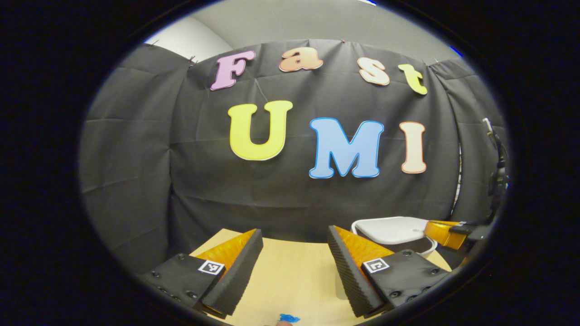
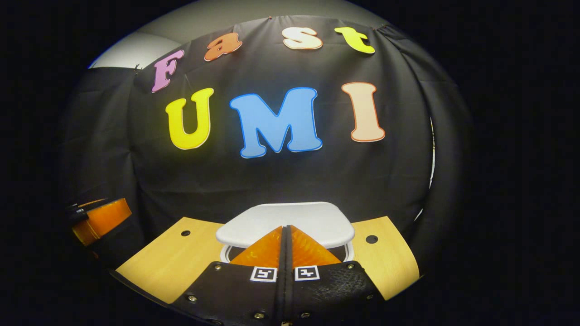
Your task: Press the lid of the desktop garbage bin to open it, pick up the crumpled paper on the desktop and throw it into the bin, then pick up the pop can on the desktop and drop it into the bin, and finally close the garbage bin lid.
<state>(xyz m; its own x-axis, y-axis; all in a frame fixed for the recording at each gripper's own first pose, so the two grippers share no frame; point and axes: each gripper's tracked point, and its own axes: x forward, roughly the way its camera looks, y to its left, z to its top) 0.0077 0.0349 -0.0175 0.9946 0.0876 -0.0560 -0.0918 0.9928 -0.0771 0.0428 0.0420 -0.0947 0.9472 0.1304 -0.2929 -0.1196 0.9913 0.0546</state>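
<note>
left gripper (image 1: 295,258) jaws apart, right gripper (image 2: 286,231) jaws together

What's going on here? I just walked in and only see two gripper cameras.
A person is working with a hand-held gripper in each hand at a wooden desktop. The right hand-held gripper, fingers closed together, is at the white lid of the desktop garbage bin, which looks partly raised. The left hand-held gripper is held open above the desktop beside the bin, holding nothing. Whether the lid is being opened or closed cannot be told.

Light wooden desktop (image 2: 172,253) carries a white lidded bin (image 2: 290,222); blue scrap (image 1: 288,318) near its front edge
</note>
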